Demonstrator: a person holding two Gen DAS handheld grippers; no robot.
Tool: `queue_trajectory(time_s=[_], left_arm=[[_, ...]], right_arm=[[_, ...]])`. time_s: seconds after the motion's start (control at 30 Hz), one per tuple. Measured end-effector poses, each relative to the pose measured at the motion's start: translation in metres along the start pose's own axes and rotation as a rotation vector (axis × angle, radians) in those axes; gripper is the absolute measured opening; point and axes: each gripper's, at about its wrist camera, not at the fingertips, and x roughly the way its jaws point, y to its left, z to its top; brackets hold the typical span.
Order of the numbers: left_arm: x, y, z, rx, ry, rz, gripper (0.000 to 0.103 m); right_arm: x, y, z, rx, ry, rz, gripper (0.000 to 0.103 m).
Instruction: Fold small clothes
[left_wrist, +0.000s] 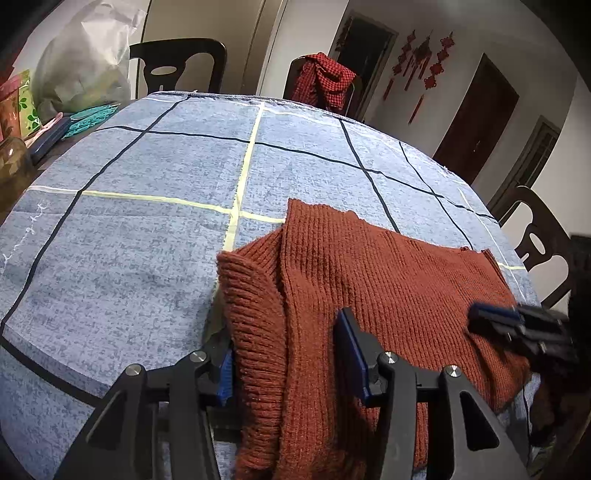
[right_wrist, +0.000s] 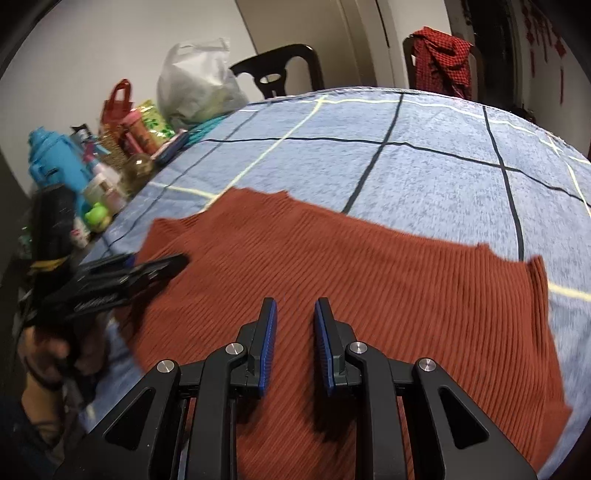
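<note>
Black linkage arms and blue-padded fingers fill the bottom of both wrist views, though the widest thing in sight is the table under its blue checked cloth, crossed by dark and pale yellow lines. On its near side lies the rust-red ribbed sweater, spread mostly flat, with its left edge bunched into a raised fold. Dark chairs ring the far rim, one chair draped with a red checked cloth; a white plastic bag and assorted bottles crowd the left edge. The left gripper has its jaws wide apart, straddling the bunched fold without pinching it. The right gripper hovers over the sweater's middle, jaws parted by a narrow gap, holding nothing.
</note>
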Motion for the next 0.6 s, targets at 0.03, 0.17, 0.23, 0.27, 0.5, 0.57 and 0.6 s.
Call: queue_trajectory(time_s=[0.03,0.17,0.23,0.27,0.5,0.57,0.6], left_arm=[[0.0,0.0,0.0,0.0,0.0,0.0,0.051],[-0.001,0.0,0.0,-0.003,-0.001,-0.007,0.051],[-0.001,0.0,0.0,-0.007,-0.002,-0.012,0.051],[-0.001,0.0,0.0,-0.009,-0.001,-0.017,0.051],[-0.007,-0.003,-0.007,-0.028,0.013,-0.07,0.05],[-0.008,-0.004,-0.009,-0.025,0.016,-0.072,0.05],[-0.008,-0.005,-0.009,-0.023,0.017,-0.071,0.049]], right_arm=[[0.0,0.003,-0.003,-0.008,0.003,0.008,0.022],[-0.008,0.013,-0.023,-0.047,0.009,0.039,0.022],[-0.011,0.014,-0.028,-0.045,0.012,0.06,0.022],[-0.011,0.014,-0.03,-0.043,0.018,0.072,0.022],[-0.015,0.013,-0.039,-0.048,0.038,0.102,0.022],[-0.017,0.011,-0.039,-0.041,0.031,0.105,0.022],[-0.019,0.01,-0.04,-0.037,0.027,0.108,0.022]])
